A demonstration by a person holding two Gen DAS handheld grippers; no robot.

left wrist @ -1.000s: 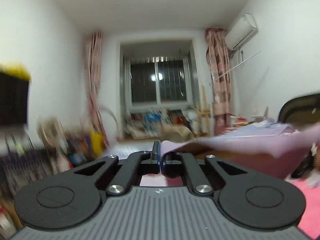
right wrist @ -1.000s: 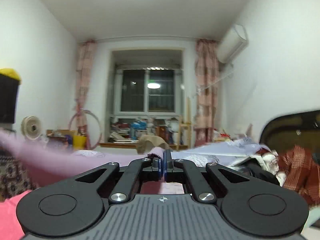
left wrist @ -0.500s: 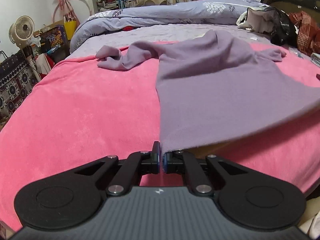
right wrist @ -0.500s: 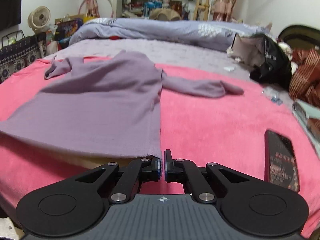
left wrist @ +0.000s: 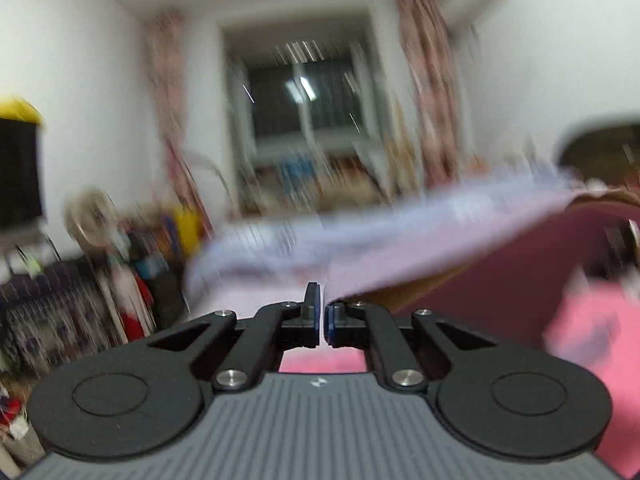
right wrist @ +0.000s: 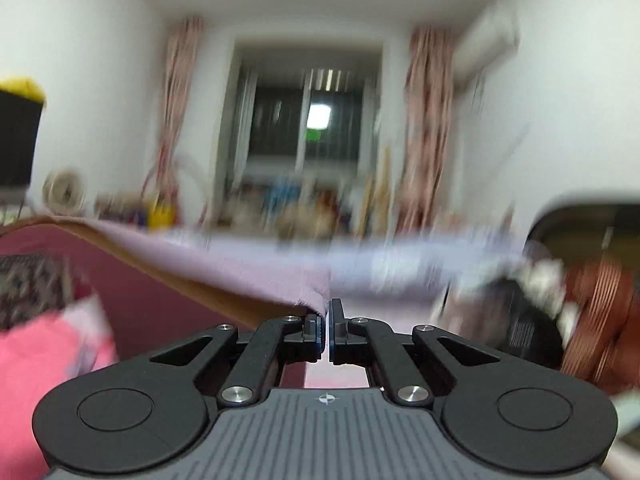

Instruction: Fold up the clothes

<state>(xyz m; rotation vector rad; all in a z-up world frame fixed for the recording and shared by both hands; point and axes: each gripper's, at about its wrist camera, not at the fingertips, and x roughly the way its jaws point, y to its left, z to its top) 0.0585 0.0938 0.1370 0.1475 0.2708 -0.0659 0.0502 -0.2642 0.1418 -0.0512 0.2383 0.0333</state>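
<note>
your garment (left wrist: 420,256) is plain lilac, the blanket (right wrist: 36,356) pink, curtains (right wrist: 426,128) pink-patterned, your grippers' bodies black.

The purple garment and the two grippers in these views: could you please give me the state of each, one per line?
Left gripper: shut on the purple garment's hem corner.
Right gripper: shut on the other hem corner.
Purple garment: lifted off the bed, hem stretched between the grippers, underside showing.
Pink blanket: spread on the bed, blurred.
Window: dark; whether open or closed cannot be told.
</note>
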